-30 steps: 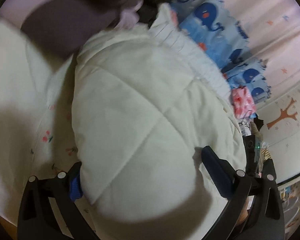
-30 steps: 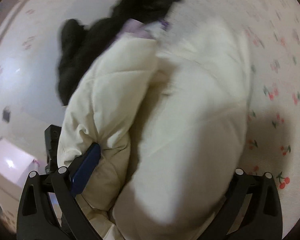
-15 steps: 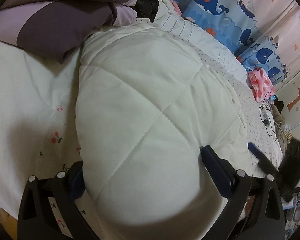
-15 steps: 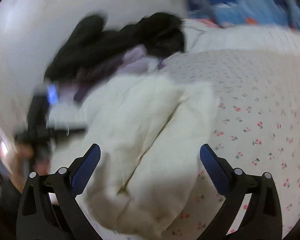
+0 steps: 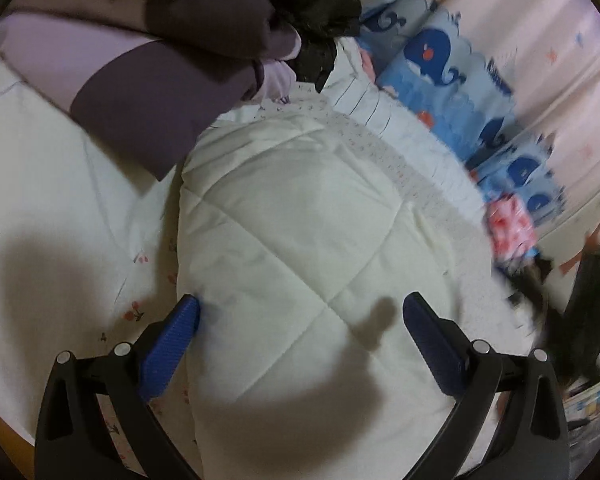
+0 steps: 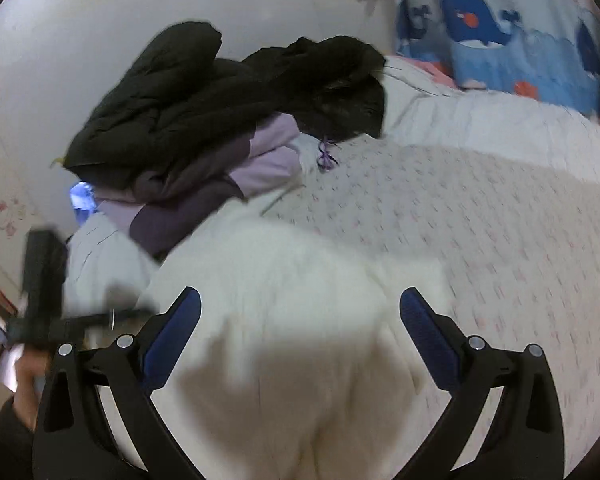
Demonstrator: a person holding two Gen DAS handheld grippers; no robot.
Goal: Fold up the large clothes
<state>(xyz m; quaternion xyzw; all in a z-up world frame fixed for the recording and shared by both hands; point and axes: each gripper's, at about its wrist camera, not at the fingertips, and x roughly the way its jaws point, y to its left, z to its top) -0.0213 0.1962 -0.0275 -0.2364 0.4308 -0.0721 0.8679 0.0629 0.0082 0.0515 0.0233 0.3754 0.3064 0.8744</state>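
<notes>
Cream quilted garment (image 5: 300,248) lies folded on the cherry-print bed sheet (image 5: 60,184).
Left gripper (image 5: 300,316) and right gripper (image 6: 300,308) both hover over it, jaws spread wide, grasping nothing; purple and black clothes (image 6: 220,120) are piled just beyond it.
</notes>
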